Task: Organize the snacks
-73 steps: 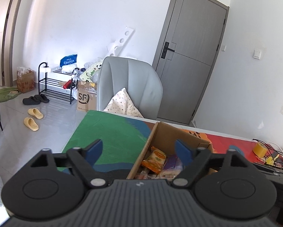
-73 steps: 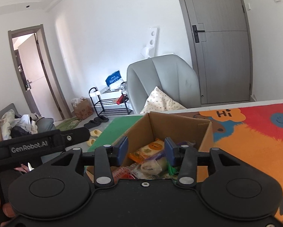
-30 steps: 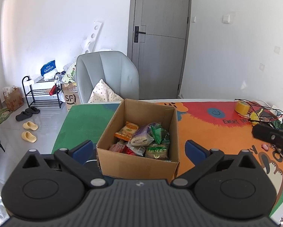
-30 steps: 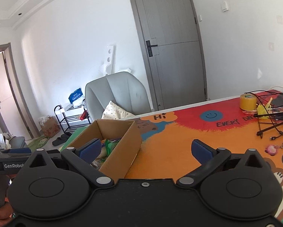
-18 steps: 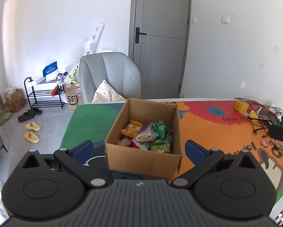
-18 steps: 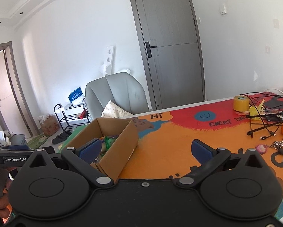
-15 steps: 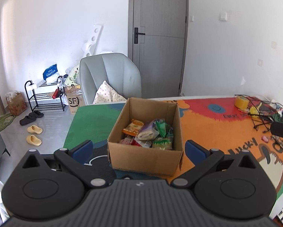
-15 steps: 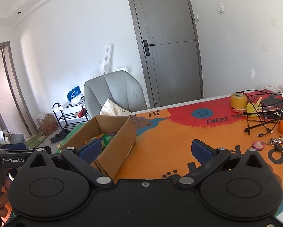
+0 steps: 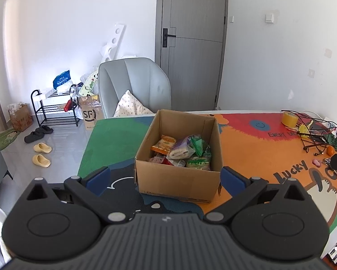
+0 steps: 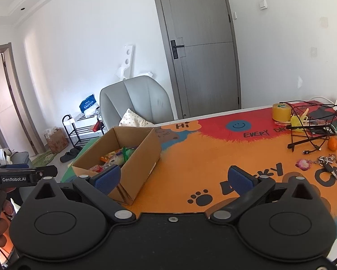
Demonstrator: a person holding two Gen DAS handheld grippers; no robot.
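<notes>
The snacks [image 9: 180, 151] lie heaped in the open cardboard box [image 9: 177, 181] on the colourful table mat [image 9: 247, 144], and from the left wrist view we see that box dead ahead of our left gripper [image 9: 166, 178], a little apart from it, framed between its blue pads. The jaws stand wide apart and hold nothing. An orange packet [image 9: 163, 143] sits toward the box's far left; a green-labelled one [image 9: 198, 163] sits near the front right.

From the right wrist view, the box [image 10: 132, 157] lies ahead and to the left of our right gripper [image 10: 174, 177], its long axis running away from us toward the grey chair [image 10: 136, 100]. These jaws too are spread and empty. We judge the left gripper better lined up for any reach into the box. To the right, well apart, are a tape roll [image 10: 281, 111], cables [image 10: 312, 130] and keys [image 10: 328, 160].
</notes>
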